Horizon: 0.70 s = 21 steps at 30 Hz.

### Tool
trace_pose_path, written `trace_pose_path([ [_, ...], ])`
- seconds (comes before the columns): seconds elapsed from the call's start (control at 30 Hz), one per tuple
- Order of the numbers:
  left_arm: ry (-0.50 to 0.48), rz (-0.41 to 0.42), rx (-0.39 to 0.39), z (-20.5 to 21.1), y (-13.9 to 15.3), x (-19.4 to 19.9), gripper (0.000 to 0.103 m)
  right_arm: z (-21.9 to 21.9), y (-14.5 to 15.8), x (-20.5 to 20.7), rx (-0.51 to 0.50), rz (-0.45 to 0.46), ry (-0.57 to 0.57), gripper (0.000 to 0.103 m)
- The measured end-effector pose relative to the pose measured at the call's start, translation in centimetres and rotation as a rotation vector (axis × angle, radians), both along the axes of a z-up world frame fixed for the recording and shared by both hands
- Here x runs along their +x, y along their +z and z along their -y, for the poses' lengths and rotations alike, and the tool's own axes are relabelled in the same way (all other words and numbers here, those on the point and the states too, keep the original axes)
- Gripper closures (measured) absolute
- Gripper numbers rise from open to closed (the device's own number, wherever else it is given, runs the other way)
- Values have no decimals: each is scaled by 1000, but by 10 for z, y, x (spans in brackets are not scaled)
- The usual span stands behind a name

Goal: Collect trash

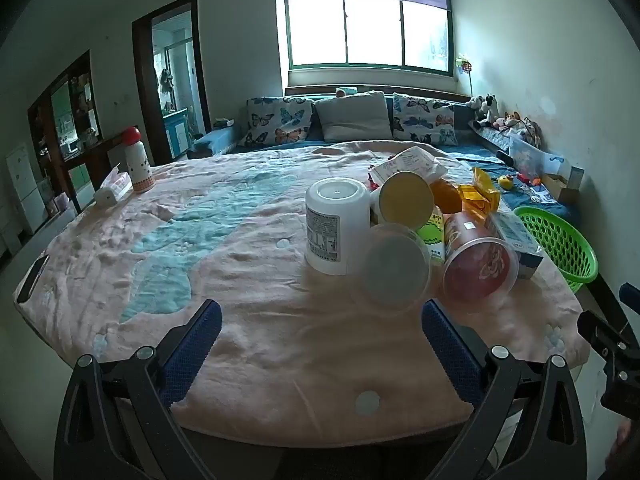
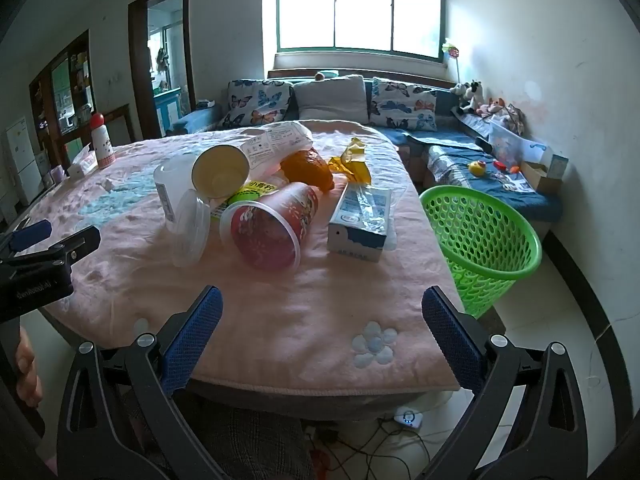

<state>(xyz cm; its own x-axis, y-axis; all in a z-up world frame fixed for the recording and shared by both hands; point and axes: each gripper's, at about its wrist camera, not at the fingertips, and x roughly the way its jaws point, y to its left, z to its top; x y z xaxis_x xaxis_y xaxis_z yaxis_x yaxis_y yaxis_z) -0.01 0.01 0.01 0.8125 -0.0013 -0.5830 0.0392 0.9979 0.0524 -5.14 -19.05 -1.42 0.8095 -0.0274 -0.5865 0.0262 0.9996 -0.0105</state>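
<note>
Trash pile sits on the right half of the pink-covered table (image 2: 280,320): red cup (image 2: 272,224) on its side, mouth toward us, clear lid (image 2: 192,228) leaning beside it, white jar (image 1: 336,224) behind, milk carton (image 2: 360,220) lying flat nearest the green basket (image 2: 480,240). Basket stands on the floor just off the table's right edge, so we read it as the drop target. Left gripper (image 1: 320,332) and right gripper (image 2: 320,320) both released, jaws wide, nothing between the pads. Both hover over the near table edge, pitched down toward the pile, short of contact. Nothing collected yet.
</note>
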Motion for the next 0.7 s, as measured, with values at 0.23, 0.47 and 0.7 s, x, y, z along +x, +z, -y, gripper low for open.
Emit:
trace_pose_path([
  [0.23,2,-3,-4,-2,0,0,6,-1,-1,1,0,-3,0,4],
  [0.47,5,-1,6,-1,1,-2,6,-1,2,-1,-3,0,-3,4],
  [0.7,11,10,17,-3,0,-1,6,1,1,0,0,-1,-3,4],
])
